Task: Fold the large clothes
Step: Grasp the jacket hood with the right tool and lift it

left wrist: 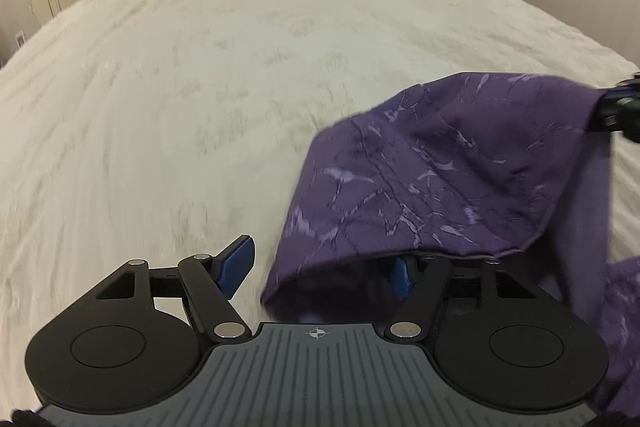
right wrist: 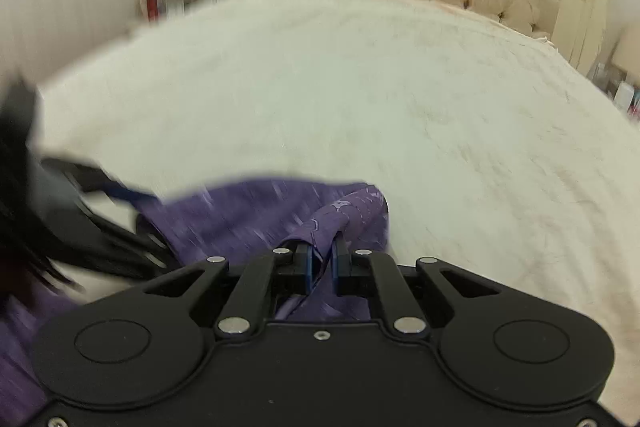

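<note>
Above the cream bed [left wrist: 200,87], the right tool [right wrist: 322,259] pinches a purple patterned garment [left wrist: 440,167] aloft for folding; the left tool [left wrist: 320,267] gapes, cloth draped over one finger.

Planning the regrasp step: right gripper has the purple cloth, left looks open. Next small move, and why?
Probably close the left gripper on the cloth edge. Its fingers stand wide apart with the hem draped over the right-hand one, while the right gripper is shut on a bunched fold, the cloth lifted above the bed.
</note>
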`<state>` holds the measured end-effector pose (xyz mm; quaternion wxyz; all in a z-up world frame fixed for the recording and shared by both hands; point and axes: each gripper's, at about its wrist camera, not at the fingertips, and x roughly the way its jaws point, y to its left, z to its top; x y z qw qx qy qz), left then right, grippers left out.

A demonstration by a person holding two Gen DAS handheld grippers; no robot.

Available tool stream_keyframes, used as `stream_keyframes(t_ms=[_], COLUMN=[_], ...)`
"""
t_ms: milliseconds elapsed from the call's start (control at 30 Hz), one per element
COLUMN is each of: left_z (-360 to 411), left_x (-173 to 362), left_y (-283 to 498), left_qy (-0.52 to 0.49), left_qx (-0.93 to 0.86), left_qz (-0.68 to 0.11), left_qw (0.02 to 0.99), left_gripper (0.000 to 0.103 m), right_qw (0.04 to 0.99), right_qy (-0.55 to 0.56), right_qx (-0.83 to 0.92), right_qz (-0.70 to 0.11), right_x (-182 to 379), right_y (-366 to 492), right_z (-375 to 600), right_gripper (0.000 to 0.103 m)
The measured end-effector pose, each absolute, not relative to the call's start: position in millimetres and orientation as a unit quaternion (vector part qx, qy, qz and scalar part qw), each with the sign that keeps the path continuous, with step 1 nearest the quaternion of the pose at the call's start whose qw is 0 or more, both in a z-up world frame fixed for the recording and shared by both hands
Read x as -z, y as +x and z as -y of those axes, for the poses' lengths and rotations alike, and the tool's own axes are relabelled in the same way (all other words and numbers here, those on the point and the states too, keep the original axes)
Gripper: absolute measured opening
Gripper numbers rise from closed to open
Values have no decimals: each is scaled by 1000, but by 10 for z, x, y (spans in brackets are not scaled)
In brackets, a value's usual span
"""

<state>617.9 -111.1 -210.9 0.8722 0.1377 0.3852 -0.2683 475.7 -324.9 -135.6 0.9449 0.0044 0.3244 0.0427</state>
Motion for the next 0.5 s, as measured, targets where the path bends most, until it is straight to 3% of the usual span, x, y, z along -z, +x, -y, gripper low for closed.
stream_keyframes(t_ms=[33,67,100,167,267,367,433,467,500], left_z=[1078,1013,925,681,402,485,600,633,657], left_x=[2065,2004,1932,1802,1807,2019,2238,2340,2435], left_y=[6174,6159,6131,6051,5950,5861,5832,5829,5824], left_qy=[123,100,74,12,-38,58,141,173,202], left_qx=[281,285,267,221,195,197,204,207,208], left_qz=[-370,-353,-333,-301,-307,-342,-375,-391,-407], left_qw=[877,886,902,927,931,917,893,880,866], left_gripper=[37,11,9,9,21,24,34,45,50], right_qw=[947,948,948,947,942,931,916,908,899], right_qy=[20,32,40,49,53,37,35,49,62], right_qx=[-49,-50,-48,-43,-32,-15,11,21,32], right_qz=[-317,-313,-312,-316,-331,-363,-399,-417,-432], right_x=[1328,1310,1310,1356,1496,1719,1933,2043,2139], right_y=[4730,4688,4655,4595,4543,4595,4668,4704,4723], right_z=[3282,3317,3351,3440,3573,3616,3696,3759,3829], right_gripper=[14,14,14,14,17,17,19,31,43])
